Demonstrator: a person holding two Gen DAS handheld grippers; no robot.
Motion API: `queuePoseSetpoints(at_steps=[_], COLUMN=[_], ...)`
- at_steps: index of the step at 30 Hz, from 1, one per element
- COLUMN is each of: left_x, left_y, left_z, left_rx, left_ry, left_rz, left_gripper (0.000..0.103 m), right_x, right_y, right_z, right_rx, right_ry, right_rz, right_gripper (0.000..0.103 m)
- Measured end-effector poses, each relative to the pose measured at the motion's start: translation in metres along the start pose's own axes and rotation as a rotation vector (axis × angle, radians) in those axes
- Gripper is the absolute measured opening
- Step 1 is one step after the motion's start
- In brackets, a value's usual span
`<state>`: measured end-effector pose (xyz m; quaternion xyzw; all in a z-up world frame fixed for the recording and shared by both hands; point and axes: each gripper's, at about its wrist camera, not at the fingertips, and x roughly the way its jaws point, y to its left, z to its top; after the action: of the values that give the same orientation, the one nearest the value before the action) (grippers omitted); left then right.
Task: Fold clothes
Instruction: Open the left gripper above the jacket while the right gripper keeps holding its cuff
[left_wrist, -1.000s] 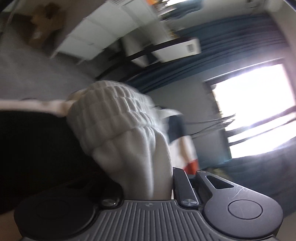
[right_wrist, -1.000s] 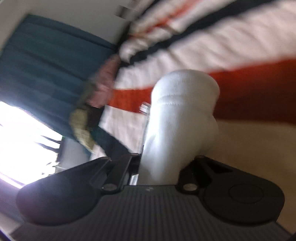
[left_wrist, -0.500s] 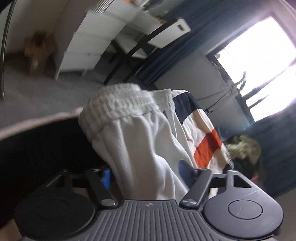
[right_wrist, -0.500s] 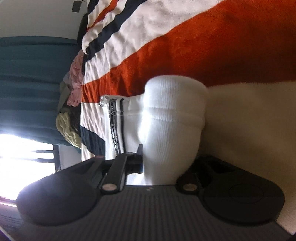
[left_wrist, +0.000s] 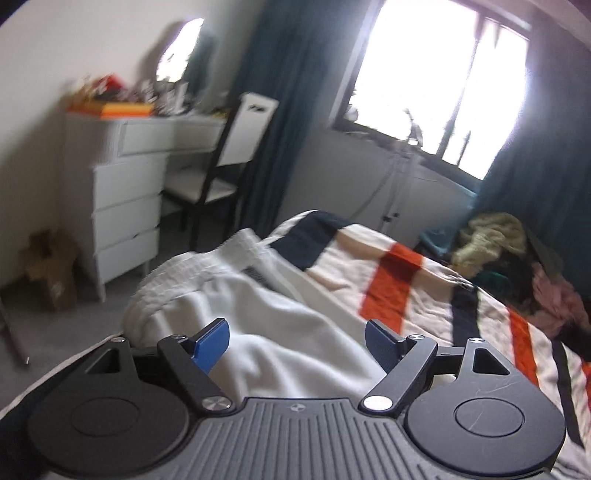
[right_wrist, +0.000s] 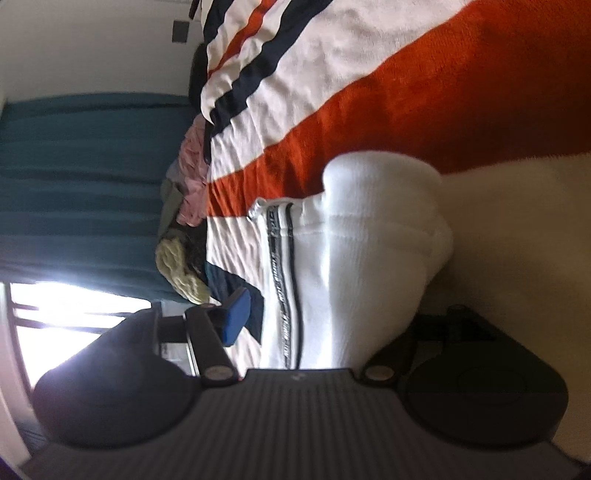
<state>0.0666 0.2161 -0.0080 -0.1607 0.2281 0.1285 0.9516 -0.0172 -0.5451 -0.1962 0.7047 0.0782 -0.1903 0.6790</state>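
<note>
Left wrist view. Left claw (left_wrist: 297, 338): jaws opening, blue pads clear of cloth. White trousers (left_wrist: 258, 321): lying on the striped bed cover (left_wrist: 406, 280), waistband end towards the bed's edge beside the drawers (left_wrist: 125, 206). Risk: bunched waistband may slump off the edge and undo the fold.

Right wrist view. Right claw (right_wrist: 332, 317): jaws opening; trouser cuff (right_wrist: 369, 236) between them, the one visible pad clear. Risk: withdrawing could snag and drag the cuff.
</note>
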Motion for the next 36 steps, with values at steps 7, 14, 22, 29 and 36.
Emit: queuePoseSetpoints(at_steps=[7, 14, 22, 29, 36], left_x=[0.016, 0.032, 0.06, 0.082, 0.085], left_y=[-0.053, -0.116, -0.178, -0.197, -0.196], left_z=[-0.021, -0.069, -0.13, -0.17, -0.176], left_rx=[0.18, 0.317, 0.514, 0.603, 0.621], left_ry=[0.028, 0.082, 0.142, 0.22, 0.226], left_rz=[-0.095, -0.206, -0.31, -0.282, -0.271], left_gripper=[0.085, 0.086, 0.086, 0.091, 0.093], right_x=[-0.002, -0.001, -0.002, -0.002, -0.002], right_y=[0.007, 0.011, 0.012, 0.024, 0.033], right_z=[0.005, 0.005, 0.004, 0.001, -0.001], right_rx=[-0.01, -0.035, -0.046, -0.119, -0.149], right_ry=[-0.03, -0.028, -0.032, -0.037, -0.055], right_rz=[0.046, 0.048, 0.058, 0.064, 0.124], right_gripper=[0.065, 0.065, 0.065, 0.065, 0.066])
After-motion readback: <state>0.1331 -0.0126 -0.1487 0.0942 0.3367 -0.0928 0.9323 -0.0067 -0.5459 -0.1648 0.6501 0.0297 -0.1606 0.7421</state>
